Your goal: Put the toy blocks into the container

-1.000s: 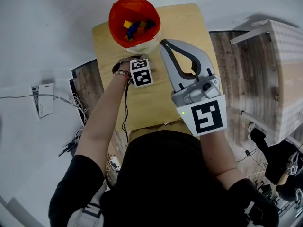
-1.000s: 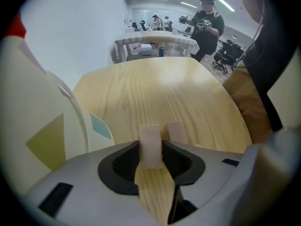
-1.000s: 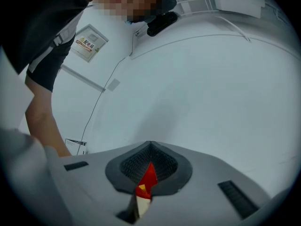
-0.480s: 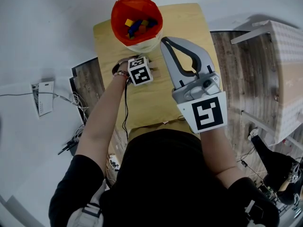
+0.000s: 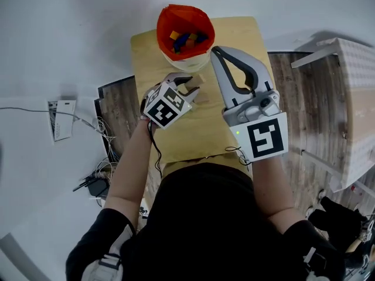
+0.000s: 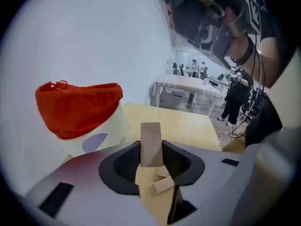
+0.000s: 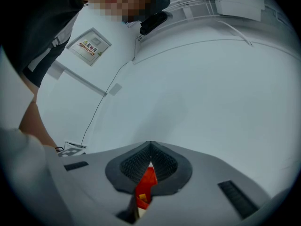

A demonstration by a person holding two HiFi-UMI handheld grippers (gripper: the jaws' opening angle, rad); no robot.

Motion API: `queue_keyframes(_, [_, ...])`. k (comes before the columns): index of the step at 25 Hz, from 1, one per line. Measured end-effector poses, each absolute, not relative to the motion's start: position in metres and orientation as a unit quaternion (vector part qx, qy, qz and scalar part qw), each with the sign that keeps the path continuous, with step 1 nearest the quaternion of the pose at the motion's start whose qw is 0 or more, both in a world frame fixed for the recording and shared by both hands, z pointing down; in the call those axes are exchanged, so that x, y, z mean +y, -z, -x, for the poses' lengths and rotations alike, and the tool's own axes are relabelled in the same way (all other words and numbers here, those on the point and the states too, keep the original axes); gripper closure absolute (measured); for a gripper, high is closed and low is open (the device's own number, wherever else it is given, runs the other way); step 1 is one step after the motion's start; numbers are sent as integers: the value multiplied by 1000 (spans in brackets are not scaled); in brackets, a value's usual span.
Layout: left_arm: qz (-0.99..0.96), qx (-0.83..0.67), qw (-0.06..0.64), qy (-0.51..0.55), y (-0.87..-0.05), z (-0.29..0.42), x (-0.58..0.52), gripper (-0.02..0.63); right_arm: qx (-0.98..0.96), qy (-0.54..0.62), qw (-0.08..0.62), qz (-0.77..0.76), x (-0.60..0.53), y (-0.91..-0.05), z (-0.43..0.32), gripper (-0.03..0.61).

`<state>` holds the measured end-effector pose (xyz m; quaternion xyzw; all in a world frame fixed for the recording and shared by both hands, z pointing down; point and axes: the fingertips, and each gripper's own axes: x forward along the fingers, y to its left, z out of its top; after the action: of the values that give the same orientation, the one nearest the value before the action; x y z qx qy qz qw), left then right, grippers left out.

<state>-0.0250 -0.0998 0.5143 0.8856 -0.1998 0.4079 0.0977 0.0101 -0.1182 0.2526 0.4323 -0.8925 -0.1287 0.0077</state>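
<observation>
I noted my left gripper (image 5: 189, 89) clamped on a plain block (image 6: 151, 142), near side of the container (image 5: 167, 22); coloured blocks (image 5: 186, 38) lay inside; loose pieces (image 6: 162, 184) remained on the table (image 5: 225, 34); right gripper (image 5: 218, 51) closed, empty.

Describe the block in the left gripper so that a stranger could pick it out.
Over the wooden table, near the orange container, the left gripper pinches one block. It is a plain wood slab held upright, unlike the two small blocks lying below.

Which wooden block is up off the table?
The tall plain block, gripped upright in the left hand-held gripper. The two smaller wooden blocks lie on the table beneath it.
</observation>
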Motion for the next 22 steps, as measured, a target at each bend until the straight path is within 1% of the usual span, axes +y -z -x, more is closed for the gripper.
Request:
queue_keyframes(7, [-914,-281,100,-275,-418,48,-94,463,-901,123,-18,-415,-110,-240,12,554])
queue_keyframes(10, [-915,-326,77,-227,-379,60,-98,463,-899,136,-26,-416,-105,-231,20,554])
queue_keyframes(14, [-909,-368,40,-191,-341,73,-97,463,-900,147,-33,-408,-99,-222,31,554])
queue_keyframes(22, [-908,-408,-26,-92,-291,85,-86,463,-903,151,-43,-400,-89,-211,46,554])
